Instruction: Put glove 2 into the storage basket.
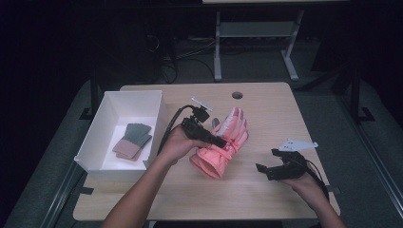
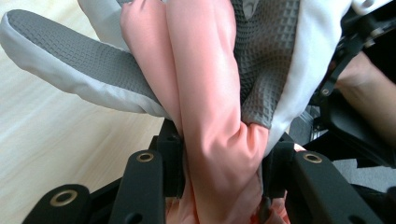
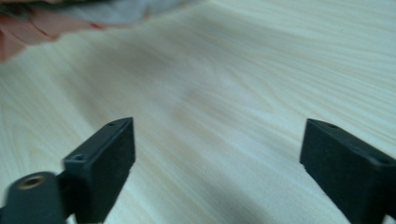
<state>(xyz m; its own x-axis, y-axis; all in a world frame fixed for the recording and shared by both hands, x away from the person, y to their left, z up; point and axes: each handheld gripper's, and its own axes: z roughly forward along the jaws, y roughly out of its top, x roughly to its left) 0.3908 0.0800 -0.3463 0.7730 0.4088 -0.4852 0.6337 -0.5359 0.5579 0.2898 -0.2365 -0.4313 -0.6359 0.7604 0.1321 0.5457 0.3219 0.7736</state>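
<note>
Both hand-held grippers (image 1: 216, 140) (image 1: 266, 170) are matte black with brass-ringed screw holes, trailing black cables, and grey three-cornered plates on top.

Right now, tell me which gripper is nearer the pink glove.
Left. The left gripper is clamped on the pink glove itself; the right gripper sits apart from it toward the table's right edge, open on nothing.

You have nothing to read here: no words, labels, brands or numbers stand on anything around your tools. The surfaces before both sets of jaws are plain, with no marking you can make out.
</note>
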